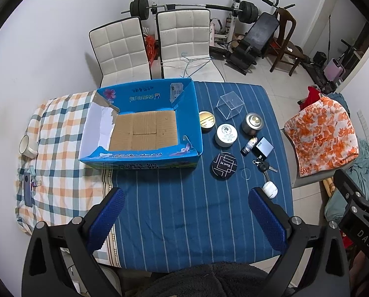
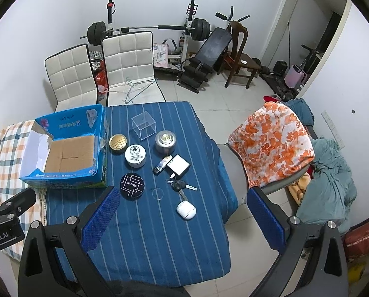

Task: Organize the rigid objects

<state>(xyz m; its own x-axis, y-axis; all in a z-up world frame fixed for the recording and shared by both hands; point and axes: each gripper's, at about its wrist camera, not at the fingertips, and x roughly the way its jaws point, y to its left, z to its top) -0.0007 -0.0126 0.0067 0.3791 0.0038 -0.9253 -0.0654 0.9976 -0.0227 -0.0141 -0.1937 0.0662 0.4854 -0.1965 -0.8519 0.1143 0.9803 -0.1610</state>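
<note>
Nothing has gone into the blue cardboard box (image 1: 144,126) yet: its brown floor shows bare in both views. It sits on the left part of the surface (image 1: 184,210), straddling the checked cloth and the blue striped cloth.

All the loose things lie in a cluster to the right of the box. Nearest its wall is the gold-lidded tin (image 1: 206,120), then the white round tin (image 1: 226,133), the silver canister (image 1: 253,123) and the clear plastic cube (image 1: 229,104) behind them. Closer in are the black patterned tin (image 1: 224,166), a small dark bottle (image 1: 248,146), a dark square box (image 1: 263,147), a key bunch (image 1: 264,166), a clear disc (image 1: 246,173), hard to read at this size, and a white earbud case (image 1: 270,190).

The left claw (image 1: 184,215) is spread wide and holds nothing, hovering over bare striped cloth. The right claw (image 2: 182,215) is likewise apart and empty, above the earbud case. So the sorting looks unstarted; every item remains to be moved.
</note>
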